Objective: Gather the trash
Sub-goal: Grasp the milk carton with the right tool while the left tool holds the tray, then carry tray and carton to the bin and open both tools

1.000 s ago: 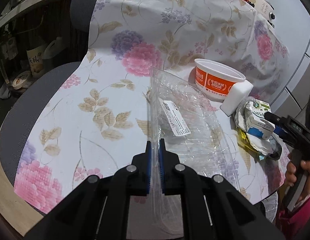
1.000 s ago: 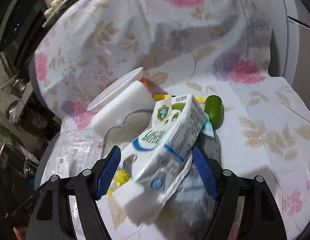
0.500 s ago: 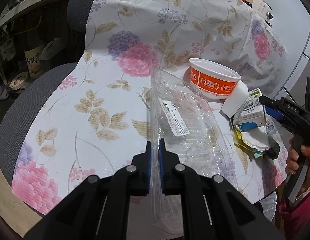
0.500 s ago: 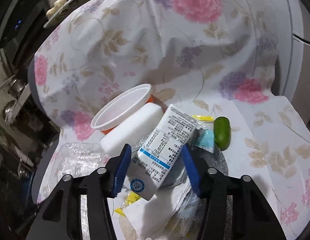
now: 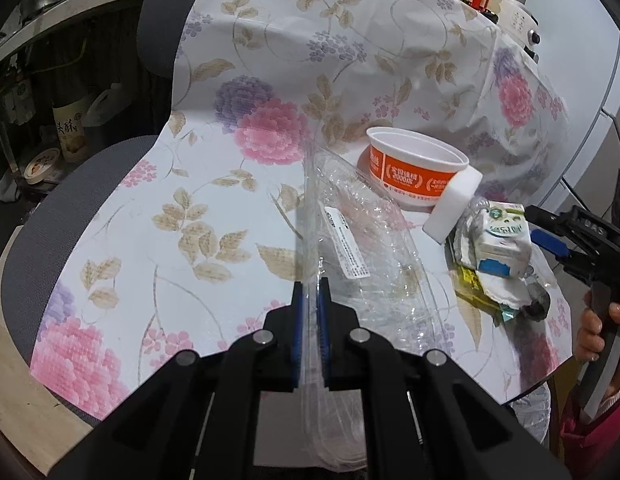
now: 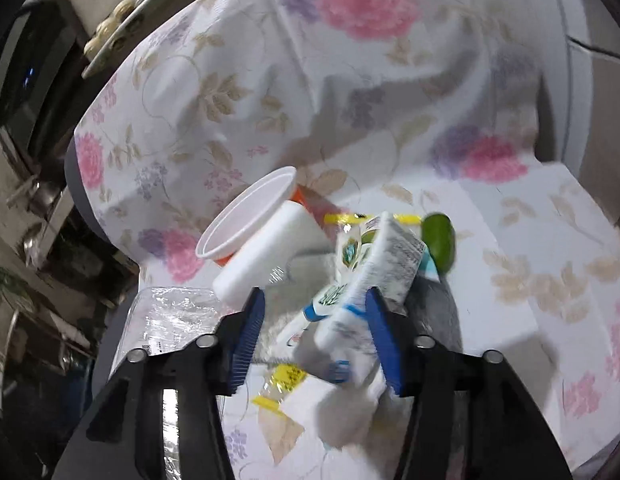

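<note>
A: What is the left gripper [image 5: 309, 312] doing?

B: It is clenched tight on the edge of a clear plastic bag [image 5: 362, 248]. The bag lies on the flowery cloth [image 5: 198, 216] that covers a grey chair [image 5: 42, 232].

A: And the right gripper [image 6: 315, 334]?

B: Its jaws are opening. A milk carton [image 6: 374, 272] sits tilted between them. It touches the right blue pad, but the left pad stands apart from it, so nothing is squeezed.

A: Where is the other trash?

B: It is in a little heap just beside the bag. There is crumpled white paper [image 5: 506, 292] and a yellow wrapper [image 6: 286, 376] under the carton. A white foam block [image 5: 454, 204] leans against an orange and white paper bowl [image 5: 414, 168]. A small green thing [image 6: 440, 242] lies behind the carton. I cannot tell what it is.

A: Who holds the right gripper?

B: A person's hand [image 5: 598, 328] does, at the side of the left view.
</note>
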